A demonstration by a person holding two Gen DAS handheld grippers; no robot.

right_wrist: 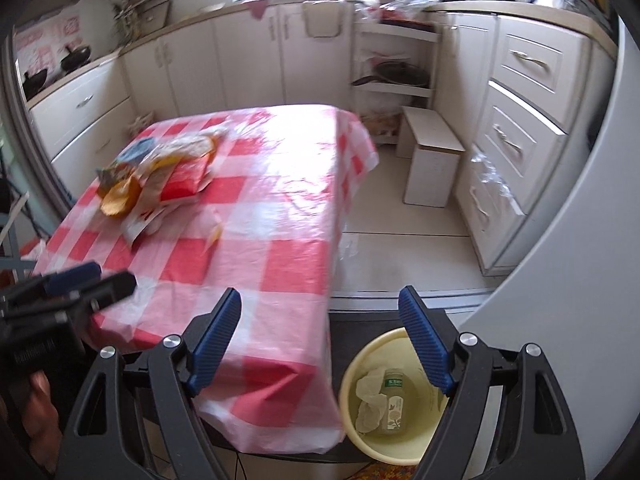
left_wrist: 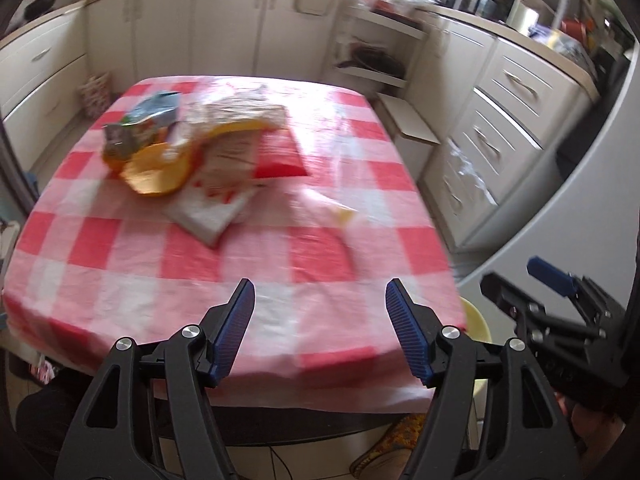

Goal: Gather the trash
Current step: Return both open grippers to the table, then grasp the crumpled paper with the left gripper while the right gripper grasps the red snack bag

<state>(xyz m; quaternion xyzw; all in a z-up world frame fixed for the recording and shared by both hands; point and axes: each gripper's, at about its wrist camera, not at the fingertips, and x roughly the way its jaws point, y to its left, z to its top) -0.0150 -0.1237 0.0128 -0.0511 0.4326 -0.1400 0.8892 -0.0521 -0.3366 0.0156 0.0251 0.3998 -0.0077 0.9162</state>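
A heap of trash lies on the far left of the red-and-white checked table [left_wrist: 328, 248]: an orange paper bowl [left_wrist: 154, 170], a juice carton [left_wrist: 120, 136], a crumpled wrapper with a red packet [left_wrist: 276, 156] and a white napkin pack [left_wrist: 212, 212]. The same heap [right_wrist: 160, 176] shows in the right wrist view. A small yellow scrap [left_wrist: 344, 212] lies alone mid-table. My left gripper [left_wrist: 320, 300] hovers open over the table's near edge, nothing between its fingers. My right gripper [right_wrist: 320, 308] is open above the table's near right corner. A yellow bin [right_wrist: 360, 432] on the floor holds a bottle [right_wrist: 394, 400] and crumpled paper.
White kitchen cabinets [right_wrist: 520, 92] line the back and right walls. A small white stool [right_wrist: 432, 160] stands on the floor right of the table. An open shelf with a pan [right_wrist: 400, 72] is in the corner. A grey curved surface [right_wrist: 560, 260] rises close on the right.
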